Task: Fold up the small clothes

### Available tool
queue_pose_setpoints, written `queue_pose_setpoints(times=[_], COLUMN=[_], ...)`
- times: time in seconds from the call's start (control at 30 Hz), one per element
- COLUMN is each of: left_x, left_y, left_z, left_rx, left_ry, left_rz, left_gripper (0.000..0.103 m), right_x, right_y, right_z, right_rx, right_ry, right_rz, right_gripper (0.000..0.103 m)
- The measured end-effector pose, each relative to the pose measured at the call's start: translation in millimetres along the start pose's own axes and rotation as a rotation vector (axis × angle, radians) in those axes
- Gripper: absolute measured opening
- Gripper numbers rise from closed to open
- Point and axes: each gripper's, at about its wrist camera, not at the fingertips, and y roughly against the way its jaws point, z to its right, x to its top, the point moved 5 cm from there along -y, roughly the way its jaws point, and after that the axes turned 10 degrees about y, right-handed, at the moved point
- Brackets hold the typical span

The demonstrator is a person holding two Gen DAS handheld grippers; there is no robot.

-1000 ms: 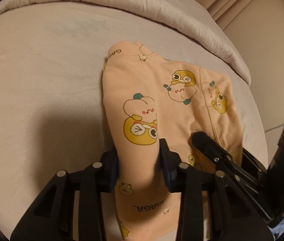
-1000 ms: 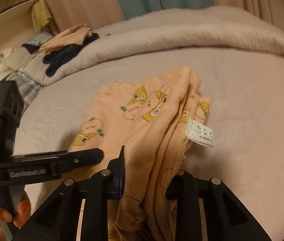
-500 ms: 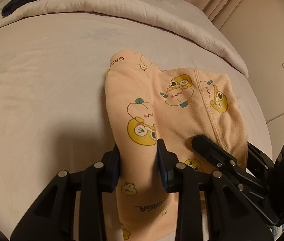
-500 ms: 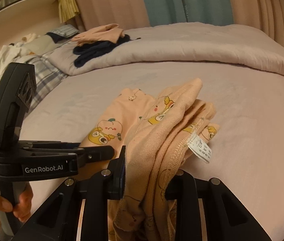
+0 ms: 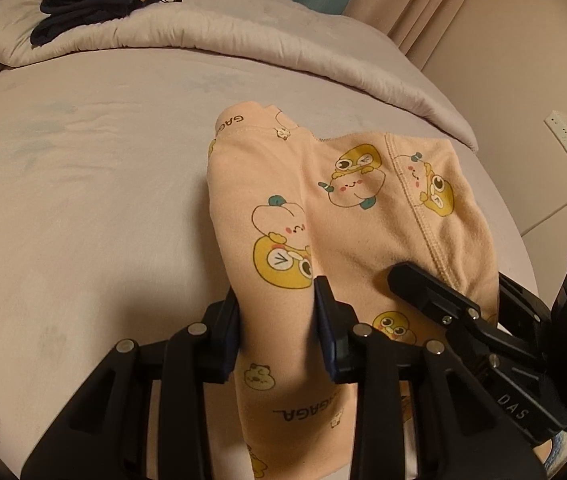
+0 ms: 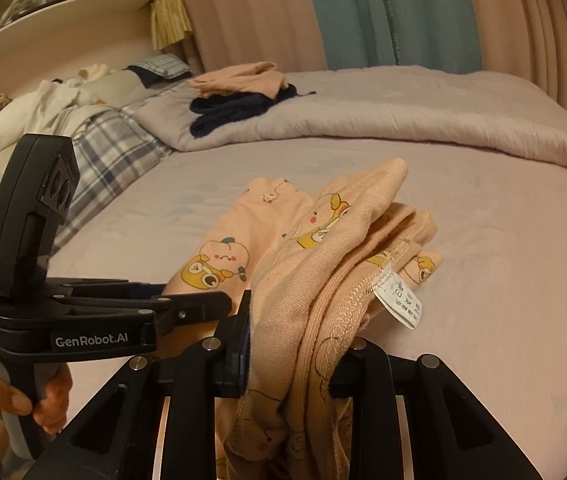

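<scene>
Both claws are clamped on the peach cotton child's garment printed with yellow cartoon animals [image 5: 363, 216]: the left gripper [image 5: 279, 320] pinches a fold at lower centre, and the right gripper [image 6: 295, 336] holds a thick bunch of layers. The garment's far end rests on the pale lilac bed sheet [image 5: 83, 200]. Risk: uneven layers could slip from the right grip, skewing the fold. The garment's lower end is cut off; the white care label [image 6: 399, 300] is illegible.

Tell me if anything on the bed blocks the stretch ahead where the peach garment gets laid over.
Nothing visible does. Both claws, left claw and right claw, grip the peach garment, and the sheet ahead is bare; the folded pile sits back on the duvet.
</scene>
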Motion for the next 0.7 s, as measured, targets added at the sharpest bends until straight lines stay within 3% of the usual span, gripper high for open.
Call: queue_pose_setpoints(times=[0.33,0.7], left_x=[-25.5,-36.0], left_y=[41.7,72.9], left_z=[0.9,-8.4], left_rx=[-0.017,-0.018], left_ry=[-0.010,0.013], left_rz=[0.058,0.111], left_gripper=[0.033,0.033], right_x=[0.5,10.5], right_y=[30.8,36.5], right_z=[-28.4,-50.3], right_rx=[0.017,0.040], right_ry=[0.073,0.135], right_rz=[0.045,0.077], right_gripper=[0.028,0.028])
